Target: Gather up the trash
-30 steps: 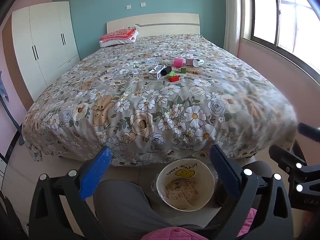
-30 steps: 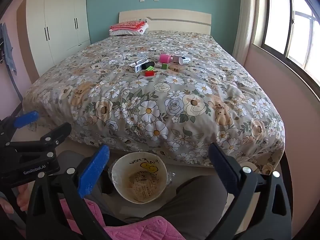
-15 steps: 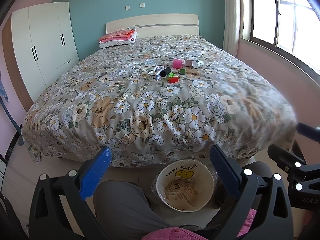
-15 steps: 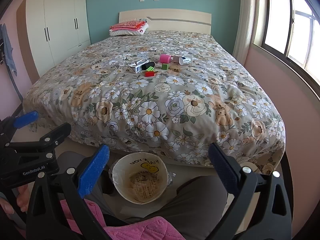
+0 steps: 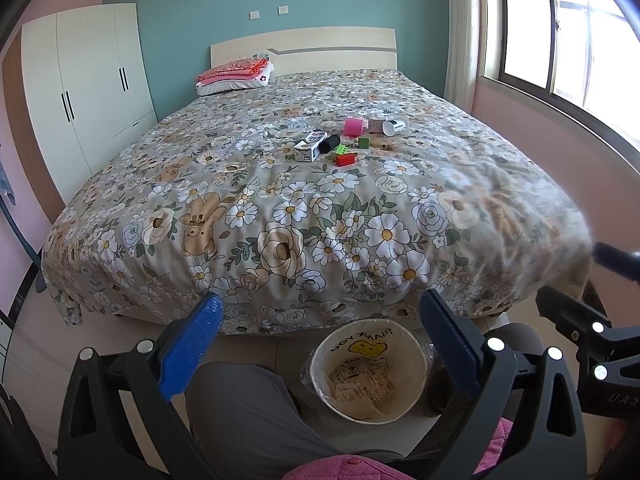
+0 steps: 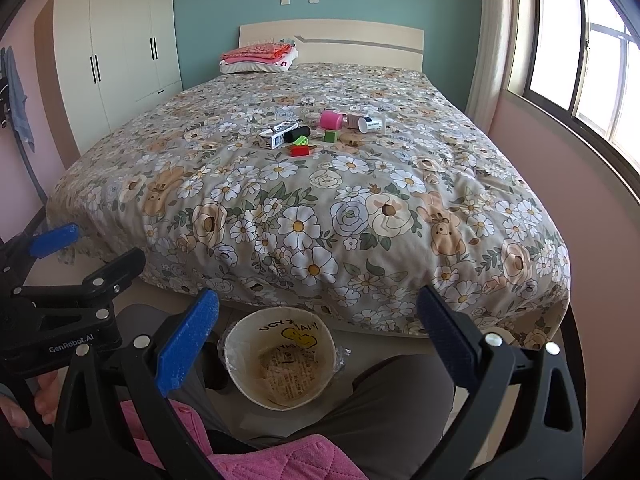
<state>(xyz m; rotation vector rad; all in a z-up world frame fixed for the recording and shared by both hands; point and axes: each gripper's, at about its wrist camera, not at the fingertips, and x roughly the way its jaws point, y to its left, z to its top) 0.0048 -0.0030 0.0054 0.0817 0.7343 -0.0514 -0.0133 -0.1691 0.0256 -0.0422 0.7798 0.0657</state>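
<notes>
A cream paper bin (image 5: 404, 380) (image 6: 316, 368) lined with plastic stands on the floor at the bed's foot, between a person's grey-trousered legs. Far up the floral bed lies a cluster of small items: a white carton (image 5: 310, 146) (image 6: 277, 135), a black cylinder (image 5: 331, 144), a pink cup (image 5: 354, 126) (image 6: 331, 120), a white tube (image 6: 370, 123), green blocks (image 5: 363, 143) and a red block (image 5: 346, 159) (image 6: 300, 151). My left gripper (image 5: 318, 320) and my right gripper (image 6: 318, 312) both hover open above the bin with nothing between their fingers.
A white wardrobe (image 5: 88, 88) stands along the left wall and a window (image 5: 560, 32) fills the right. Folded pink bedding (image 5: 236, 74) rests by the headboard. The person's pink quilted top (image 6: 272, 460) shows at the bottom edge. Each gripper appears at the edge of the other's view.
Both views have shifted only slightly; the bed sits a little lower in the frame. Both grippers stay open and nothing on the bed has moved.
</notes>
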